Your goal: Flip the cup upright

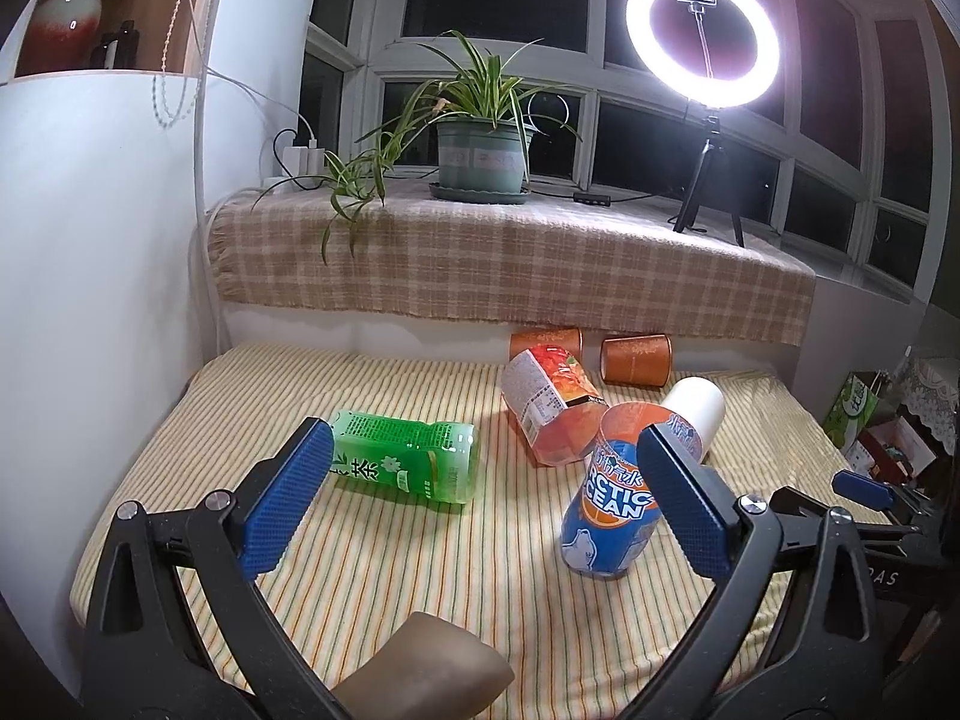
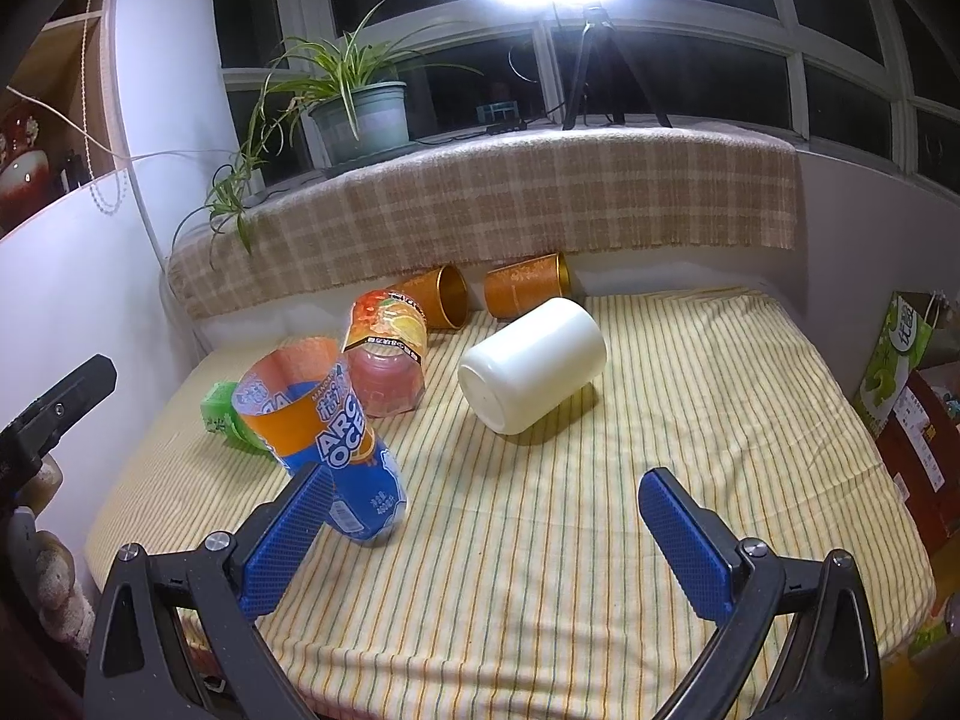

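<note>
In the left wrist view the lower side of the blue and orange cup (image 1: 612, 504) is partly hidden behind the right blue pad of the left gripper (image 1: 480, 498), and the white cup (image 1: 696, 408) is largely covered by that cup and pad. In the right wrist view the green cup (image 2: 225, 411) is mostly hidden behind the blue and orange cup (image 2: 336, 420), whose base is overlapped by the left pad of the right gripper (image 2: 486, 540). The ring light (image 1: 702, 39) is cut off and blown out to a white glare in the right wrist view. "ARCTIC OCEAN" can be read on the blue and orange cup, with Chinese characters above it; the green cup (image 1: 408, 459) bears Chinese characters and a flower motif; the small print on the red-orange fruit cup (image 1: 549, 414) cannot be read. The blue and orange cup is seen tilted on the striped tabletop (image 1: 420, 540), its open orange rim leaning away from the left camera, with a white bear printed near its base. It sits toward the front, between the green cup lying on its side and the white cup lying on its side. Two orange-brown cups (image 2: 528, 291) are seen lying by the back wall. The jaws of both grippers are spread wide and nothing is held in either
</note>
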`<state>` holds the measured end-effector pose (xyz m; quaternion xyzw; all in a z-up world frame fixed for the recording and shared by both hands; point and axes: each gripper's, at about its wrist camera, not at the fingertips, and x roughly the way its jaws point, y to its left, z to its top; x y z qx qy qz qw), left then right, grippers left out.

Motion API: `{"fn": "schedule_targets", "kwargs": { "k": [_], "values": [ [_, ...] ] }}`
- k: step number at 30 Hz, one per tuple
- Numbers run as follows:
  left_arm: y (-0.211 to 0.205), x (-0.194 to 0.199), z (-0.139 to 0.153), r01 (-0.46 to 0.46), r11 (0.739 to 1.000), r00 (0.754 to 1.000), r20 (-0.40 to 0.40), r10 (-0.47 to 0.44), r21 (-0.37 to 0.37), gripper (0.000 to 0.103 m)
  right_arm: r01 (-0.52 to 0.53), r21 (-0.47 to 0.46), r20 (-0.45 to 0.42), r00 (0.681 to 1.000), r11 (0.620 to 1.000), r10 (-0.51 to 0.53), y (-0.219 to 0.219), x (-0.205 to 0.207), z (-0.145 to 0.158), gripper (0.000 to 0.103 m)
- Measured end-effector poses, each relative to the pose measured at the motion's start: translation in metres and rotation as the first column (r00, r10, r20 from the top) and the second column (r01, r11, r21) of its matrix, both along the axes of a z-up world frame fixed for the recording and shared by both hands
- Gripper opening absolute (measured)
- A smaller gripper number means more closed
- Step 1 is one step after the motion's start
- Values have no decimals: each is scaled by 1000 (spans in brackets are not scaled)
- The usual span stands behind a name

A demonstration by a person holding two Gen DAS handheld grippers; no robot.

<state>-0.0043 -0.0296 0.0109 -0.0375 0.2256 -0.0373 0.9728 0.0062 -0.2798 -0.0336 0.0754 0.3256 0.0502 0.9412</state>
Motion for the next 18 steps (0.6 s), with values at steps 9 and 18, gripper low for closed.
{"fn": "schedule_targets", "kwargs": {
  "k": [9,18],
  "values": [
    [1,0,-1,-1,1000,1000,-2,1,8,103,1,0,-16,1000,1000,-1,-1,4,-4,103],
    [5,1,-2,-2,1000,1000,10,2,28,103,-4,-1,-32,999,1000,4,3,9,-9,103]
  ]
}}
